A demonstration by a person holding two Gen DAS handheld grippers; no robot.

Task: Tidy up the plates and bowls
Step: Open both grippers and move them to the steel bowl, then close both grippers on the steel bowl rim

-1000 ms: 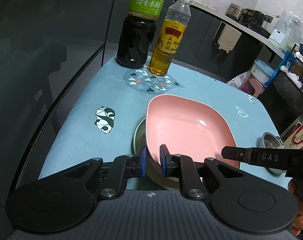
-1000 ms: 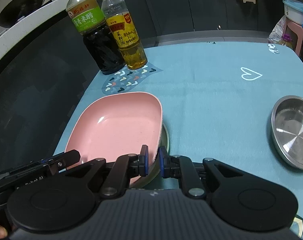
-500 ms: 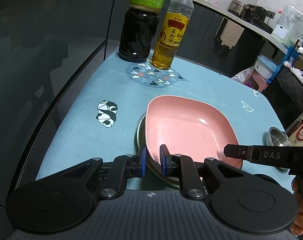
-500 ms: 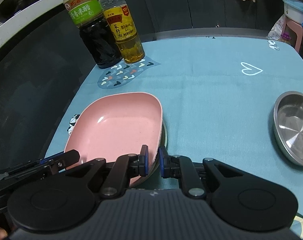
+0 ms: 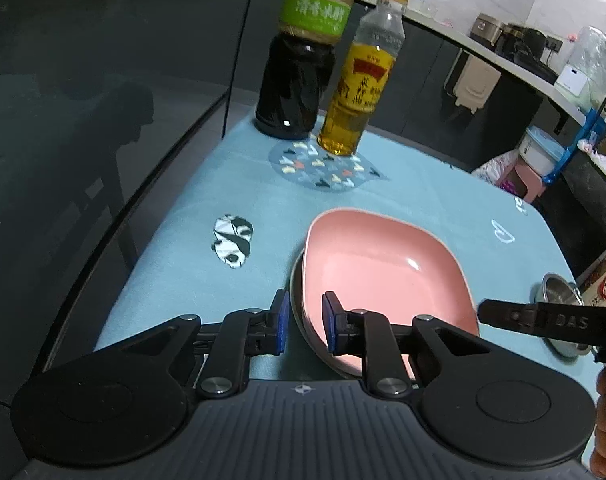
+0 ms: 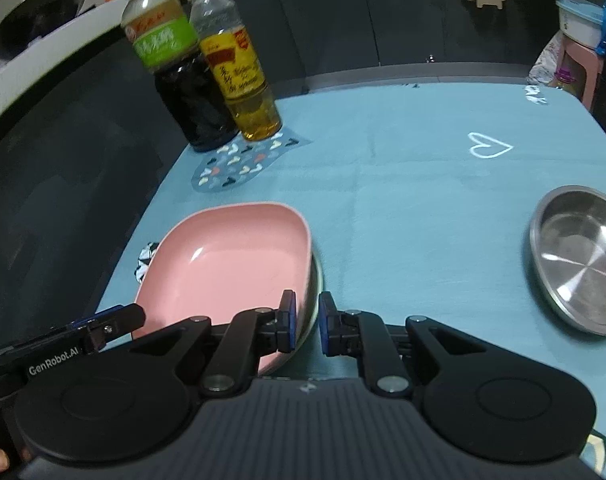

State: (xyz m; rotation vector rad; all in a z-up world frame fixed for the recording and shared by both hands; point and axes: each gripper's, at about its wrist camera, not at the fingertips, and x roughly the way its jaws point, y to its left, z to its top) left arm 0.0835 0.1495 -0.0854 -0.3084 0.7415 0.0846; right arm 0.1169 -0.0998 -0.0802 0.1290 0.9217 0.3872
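Observation:
A pink squarish plate (image 5: 383, 272) (image 6: 231, 260) lies stacked on a pale round plate (image 5: 297, 292) (image 6: 315, 284) on the blue tablecloth. My left gripper (image 5: 305, 324) straddles the near left rim of both plates, its jaws slightly apart and loose around the rim. My right gripper (image 6: 305, 322) straddles the near right rim the same way, also slightly open. A steel bowl (image 6: 579, 268) (image 5: 561, 312) sits alone to the right.
A dark vinegar bottle (image 5: 299, 64) (image 6: 179, 80) and a yellow oil bottle (image 5: 359, 80) (image 6: 243, 76) stand at the table's far left corner. The left table edge (image 5: 151, 220) runs close to the plates. A pink stool (image 6: 575, 68) and counters lie beyond.
Both grippers' jaws have widened a little around the plate rims. The pink plate has settled lower onto the round plate, and both cameras have drawn back slightly.

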